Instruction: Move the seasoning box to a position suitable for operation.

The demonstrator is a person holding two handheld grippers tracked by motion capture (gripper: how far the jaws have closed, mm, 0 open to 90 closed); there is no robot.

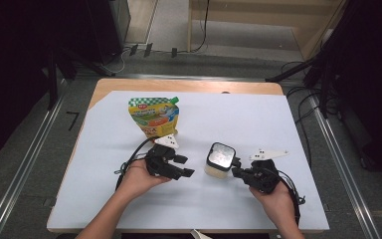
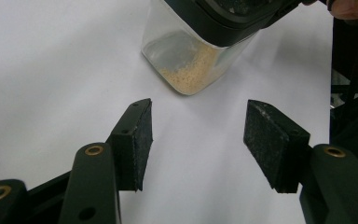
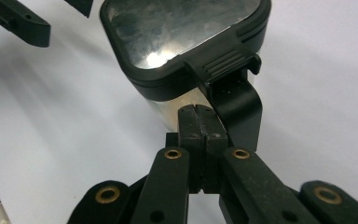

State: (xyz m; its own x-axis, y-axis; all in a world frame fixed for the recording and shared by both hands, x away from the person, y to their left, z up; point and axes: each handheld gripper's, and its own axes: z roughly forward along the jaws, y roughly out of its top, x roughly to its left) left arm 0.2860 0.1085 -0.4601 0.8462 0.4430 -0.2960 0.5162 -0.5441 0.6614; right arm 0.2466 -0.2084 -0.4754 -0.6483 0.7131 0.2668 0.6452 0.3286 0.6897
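On the desk (image 1: 104, 199), covered by a white sheet, a clear square container (image 1: 219, 160) with a black lid stands near the middle; use it as landmark. Some beige grains sit at its bottom, seen in the left gripper view (image 2: 191, 74). Right claw (image 1: 238, 167) sits just right of the container, pads pressed flat together with nothing between them; in the right gripper view (image 3: 200, 122) the closed tips sit against the container wall (image 3: 168, 107) right under the lid's black latch tab (image 3: 226, 63), touching or nearly, can't tell which. Lid top is shiny, reflective. Left claw (image 1: 185, 166) is left of the container, a gap apart, pointing toward it; its pads stand apart at a medium width, holding nothing, only white sheet between them in the left gripper view (image 2: 198, 140). Both claws are held by a person's hands, forearms coming from the near desk edge. Green and yellow spout pouch (image 1: 154, 116) stands upright behind and left of the container, well apart from it, just beyond the left claw. No contact between left claw and container.
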